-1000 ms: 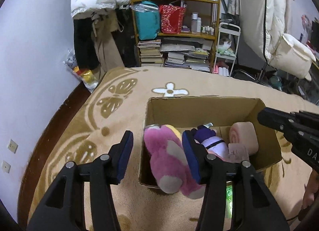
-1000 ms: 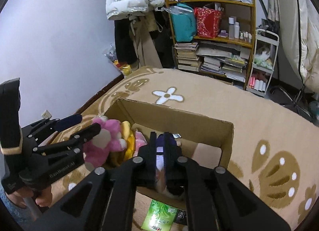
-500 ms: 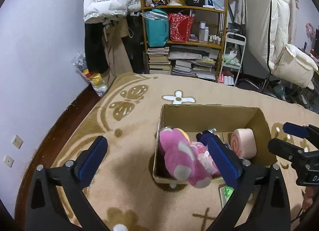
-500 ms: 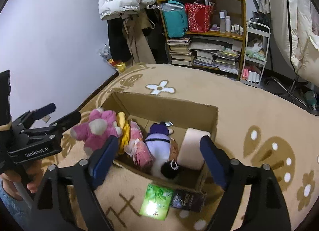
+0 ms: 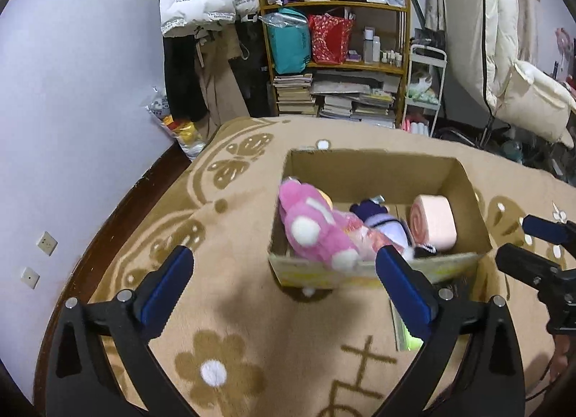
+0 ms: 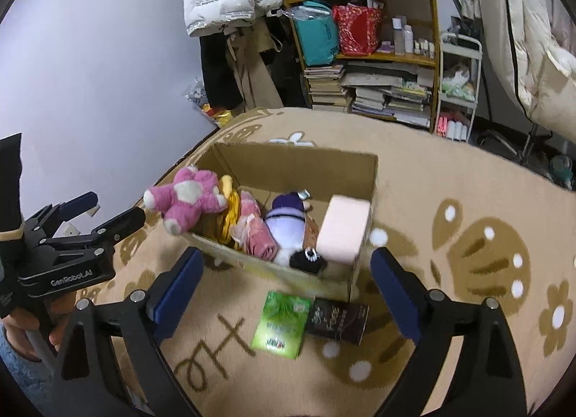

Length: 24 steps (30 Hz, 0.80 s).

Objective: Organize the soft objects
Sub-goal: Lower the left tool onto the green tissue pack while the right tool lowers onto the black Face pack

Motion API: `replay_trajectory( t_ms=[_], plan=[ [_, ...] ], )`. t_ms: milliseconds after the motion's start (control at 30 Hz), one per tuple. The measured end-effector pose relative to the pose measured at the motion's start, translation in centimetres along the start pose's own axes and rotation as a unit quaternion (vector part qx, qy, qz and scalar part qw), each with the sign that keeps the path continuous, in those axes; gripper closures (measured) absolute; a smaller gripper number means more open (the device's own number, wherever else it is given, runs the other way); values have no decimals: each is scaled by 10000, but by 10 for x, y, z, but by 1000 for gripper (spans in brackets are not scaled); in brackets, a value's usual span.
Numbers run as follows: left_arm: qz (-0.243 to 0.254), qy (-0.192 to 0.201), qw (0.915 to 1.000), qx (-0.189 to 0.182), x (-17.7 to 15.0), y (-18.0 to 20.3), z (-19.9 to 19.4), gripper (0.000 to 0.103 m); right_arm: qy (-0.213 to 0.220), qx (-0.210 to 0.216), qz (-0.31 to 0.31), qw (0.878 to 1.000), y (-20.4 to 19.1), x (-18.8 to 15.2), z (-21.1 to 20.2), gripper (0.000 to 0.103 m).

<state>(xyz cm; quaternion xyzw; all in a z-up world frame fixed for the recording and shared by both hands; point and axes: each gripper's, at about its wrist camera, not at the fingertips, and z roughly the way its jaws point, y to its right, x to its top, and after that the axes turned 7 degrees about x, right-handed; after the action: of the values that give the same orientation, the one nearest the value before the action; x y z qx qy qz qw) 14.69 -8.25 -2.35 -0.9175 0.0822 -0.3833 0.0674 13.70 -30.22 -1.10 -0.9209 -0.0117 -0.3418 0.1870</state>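
Observation:
A cardboard box [image 5: 367, 168] [image 6: 288, 161] sits on the tan carpet. In it lie a pink plush bear [image 5: 313, 233] [image 6: 187, 201] hanging over the left rim, a purple doll [image 5: 385, 222] [image 6: 286, 226], a pink swiss-roll cushion [image 5: 433, 221] [image 6: 343, 230] and a pink bundle [image 6: 253, 233]. My left gripper [image 5: 284, 284] is open and empty, in front of the box. My right gripper [image 6: 288, 284] is open and empty, above the box's near wall.
A green packet [image 6: 280, 323] and a dark packet [image 6: 338, 316] lie on the carpet in front of the box. A full bookshelf [image 5: 334, 53], hanging coats [image 5: 201, 3] and a white quilt [image 5: 504, 39] stand behind. A wall runs along the left.
Both grippers opened wide and pulled back from the box. The pink bear and the purple doll were let go and now lie in the box.

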Motion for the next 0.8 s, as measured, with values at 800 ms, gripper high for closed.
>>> replay_trajectory(
  t_ms=[800],
  plan=[
    [433, -387, 9982, -132, -59, 83, 35, 2, -803, 342, 993, 9912, 69, -60, 39, 5]
  ],
)
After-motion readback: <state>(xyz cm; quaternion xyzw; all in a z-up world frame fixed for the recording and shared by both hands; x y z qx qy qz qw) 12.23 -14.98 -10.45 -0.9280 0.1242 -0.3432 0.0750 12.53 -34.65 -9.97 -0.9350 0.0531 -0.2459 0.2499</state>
